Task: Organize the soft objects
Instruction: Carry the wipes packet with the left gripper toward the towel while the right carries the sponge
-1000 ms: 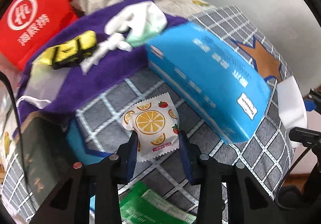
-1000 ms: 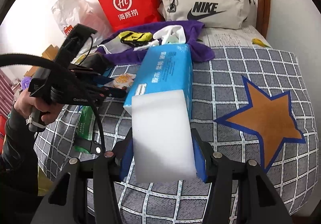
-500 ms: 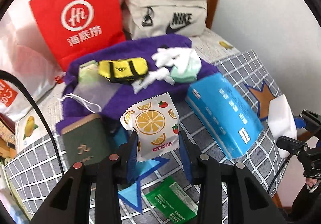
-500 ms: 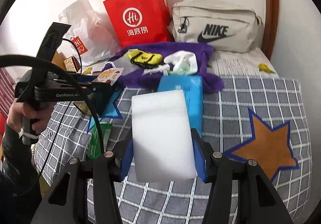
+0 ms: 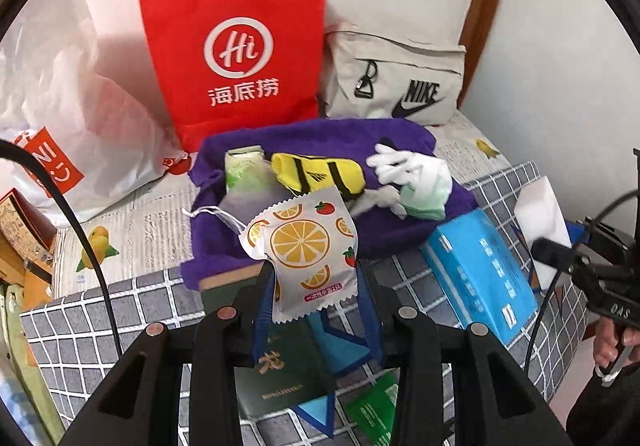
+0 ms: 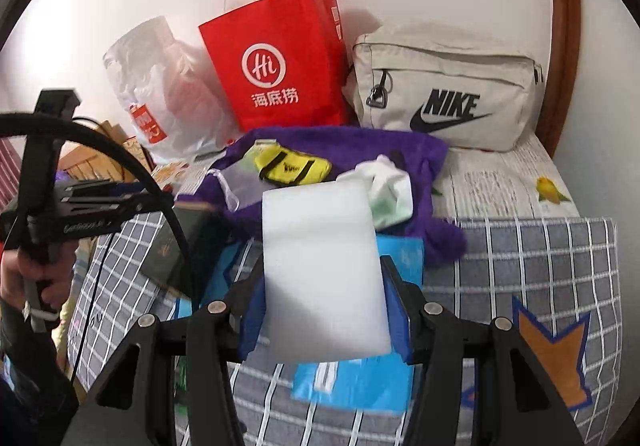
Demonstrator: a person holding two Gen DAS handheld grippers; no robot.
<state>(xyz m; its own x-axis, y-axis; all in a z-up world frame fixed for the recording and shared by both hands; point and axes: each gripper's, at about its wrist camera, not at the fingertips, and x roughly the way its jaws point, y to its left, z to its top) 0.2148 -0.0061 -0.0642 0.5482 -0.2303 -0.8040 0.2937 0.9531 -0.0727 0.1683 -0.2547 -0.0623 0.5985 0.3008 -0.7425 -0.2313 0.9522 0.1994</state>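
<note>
My left gripper is shut on an orange-print sachet and holds it above the bed, in front of a purple towel. On the towel lie a yellow pouch, a white-green cloth and a mesh bag. My right gripper is shut on a white foam block, held above a blue tissue pack. The towel lies just beyond it. The foam block also shows in the left wrist view.
A red paper bag, a beige Nike bag and a white plastic bag stand against the wall. A dark green booklet and a green packet lie on the grey checked blanket.
Both grippers have lifted and drawn back with their loads. The sachet left the blanket and now hangs in front of the towel. The foam block has risen over the tissue pack.
</note>
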